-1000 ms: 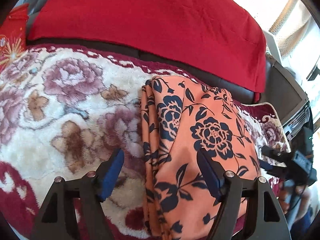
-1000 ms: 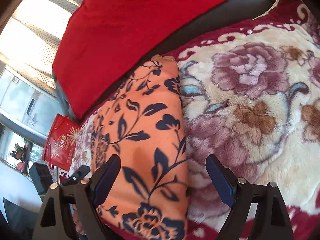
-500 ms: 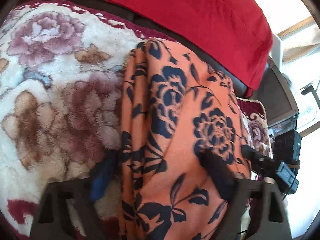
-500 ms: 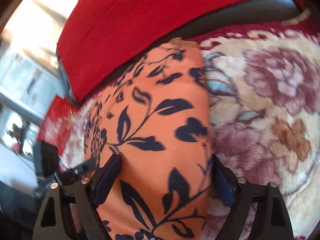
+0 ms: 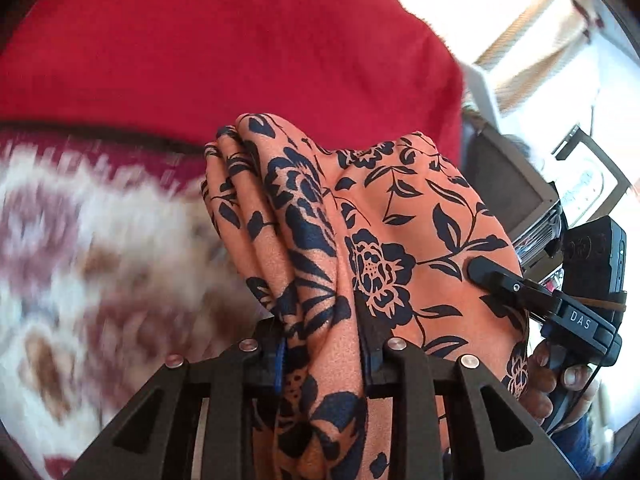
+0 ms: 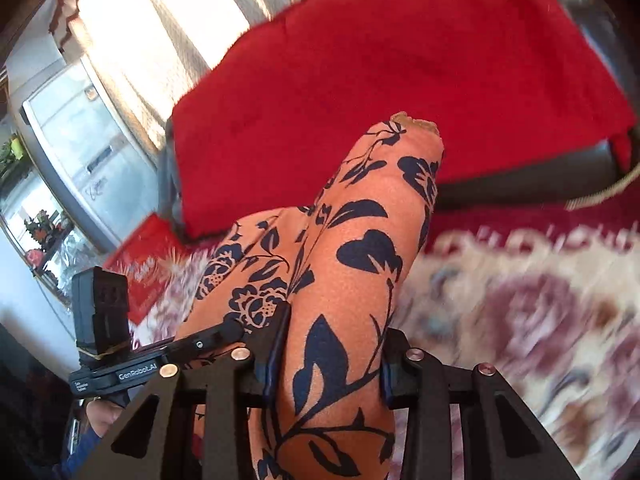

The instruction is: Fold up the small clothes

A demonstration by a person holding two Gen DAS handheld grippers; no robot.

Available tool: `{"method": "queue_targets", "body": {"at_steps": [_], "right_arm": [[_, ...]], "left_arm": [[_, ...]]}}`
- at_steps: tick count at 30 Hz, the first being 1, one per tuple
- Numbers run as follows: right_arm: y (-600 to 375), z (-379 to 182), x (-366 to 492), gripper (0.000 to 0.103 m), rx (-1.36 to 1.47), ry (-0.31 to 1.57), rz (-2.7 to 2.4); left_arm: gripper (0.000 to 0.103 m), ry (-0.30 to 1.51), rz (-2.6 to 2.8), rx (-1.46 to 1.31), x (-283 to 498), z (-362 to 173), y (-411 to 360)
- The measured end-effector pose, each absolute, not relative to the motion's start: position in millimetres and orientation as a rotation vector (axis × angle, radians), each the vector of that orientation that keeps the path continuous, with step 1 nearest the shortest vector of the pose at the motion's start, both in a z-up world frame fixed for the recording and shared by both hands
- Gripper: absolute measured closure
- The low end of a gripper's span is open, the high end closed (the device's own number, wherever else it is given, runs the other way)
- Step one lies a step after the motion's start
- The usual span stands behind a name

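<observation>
An orange garment with a dark blue flower print [image 5: 400, 240] hangs bunched above the plush floral blanket [image 5: 100, 260]. My left gripper [image 5: 322, 344] has its jaws closing, and its blue pads pinch a gathered fold at the garment's left edge. In the right wrist view the same garment [image 6: 352, 248] rises in a ridge between the closing jaws of my right gripper [image 6: 330, 352], pads pressed on the cloth. One right-gripper finger [image 5: 492, 276] shows against the cloth's right side, held by a hand [image 5: 560, 380]. The garment's lower part is hidden behind the gripper bodies.
A red cover [image 5: 240, 60] drapes the sofa back behind the blanket [image 6: 540, 320]. A red tin [image 6: 140, 264] sits at the blanket's left end, with a grey appliance [image 6: 80, 128] beyond it. A dark boxy unit [image 5: 508, 184] stands to the right of the sofa.
Both grippers went from open over the flat garment to closed on its two side edges. They have risen, lifting the cloth off the blanket so it bunches between them.
</observation>
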State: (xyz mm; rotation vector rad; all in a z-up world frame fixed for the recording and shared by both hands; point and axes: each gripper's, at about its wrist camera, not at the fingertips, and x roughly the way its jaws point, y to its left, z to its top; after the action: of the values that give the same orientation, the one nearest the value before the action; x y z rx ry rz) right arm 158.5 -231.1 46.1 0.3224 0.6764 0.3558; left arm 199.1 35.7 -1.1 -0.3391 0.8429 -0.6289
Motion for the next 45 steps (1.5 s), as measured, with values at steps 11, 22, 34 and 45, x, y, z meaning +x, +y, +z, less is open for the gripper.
{"method": "queue_targets", "body": {"at_steps": [11,22,34,45], "right_arm": [[-306.4,12.5,197.6,0.062,0.463,0.702,0.281],[-333.3,-5.6,169.4,0.053,0.451,0.721,0.153],[-265.5,-23.5,184.6,0.034,0.397,0.855,0.298],[-243.6,-27.5,192.2,0.016,0.328,0.849,0.187]], "left_arm": [[0.071,0.856,-0.599,-0.219,226.9,-2.6,-18.5],[0.048,0.839,-0.464,-0.149,196.2,-22.7,12.7],[0.045,0.875,-0.425,-0.106,178.2,-52.0,13.7],[0.031,0.893,-0.327,-0.074,173.2,-51.0,17.3]]}}
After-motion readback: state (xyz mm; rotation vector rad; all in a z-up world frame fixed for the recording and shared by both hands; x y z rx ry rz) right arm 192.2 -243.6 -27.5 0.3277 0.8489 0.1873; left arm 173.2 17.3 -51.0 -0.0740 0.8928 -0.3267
